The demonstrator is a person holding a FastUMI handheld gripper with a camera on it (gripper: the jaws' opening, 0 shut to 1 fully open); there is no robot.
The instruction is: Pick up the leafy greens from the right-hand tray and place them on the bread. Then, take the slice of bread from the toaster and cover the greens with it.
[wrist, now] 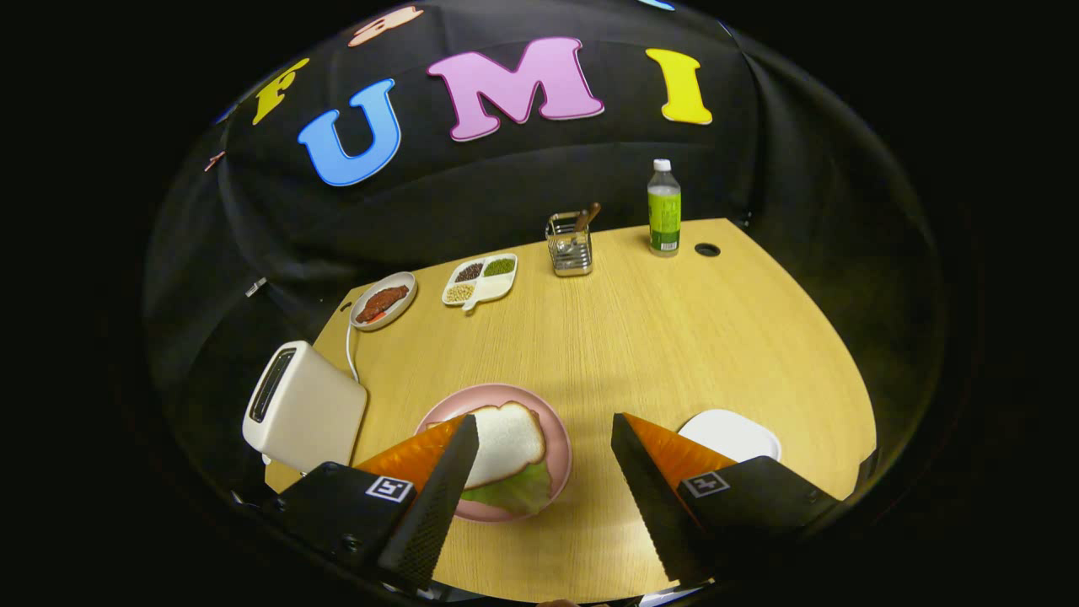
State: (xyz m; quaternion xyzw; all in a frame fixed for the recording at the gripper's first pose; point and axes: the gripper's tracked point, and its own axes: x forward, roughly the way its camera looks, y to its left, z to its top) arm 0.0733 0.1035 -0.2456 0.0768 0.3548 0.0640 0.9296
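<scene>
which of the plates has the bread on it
The pink plate just ahead of the open tongs holds bread over greens. The white plate is bare; the oval dish holds meat.

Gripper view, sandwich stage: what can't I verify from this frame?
- Pink plate: its near-left part sits behind one finger of the open, empty gripper.
- Greens: mostly under the bread slice; a lower slice is hidden.
- Toaster: slot too dark to see inside.
- White tray: near part behind the other finger.

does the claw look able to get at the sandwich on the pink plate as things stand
Probably yes. The claw is open and holds nothing, and the top bread slice on the pink plate lies just ahead of one finger, uncovered, with bare table around.
</scene>
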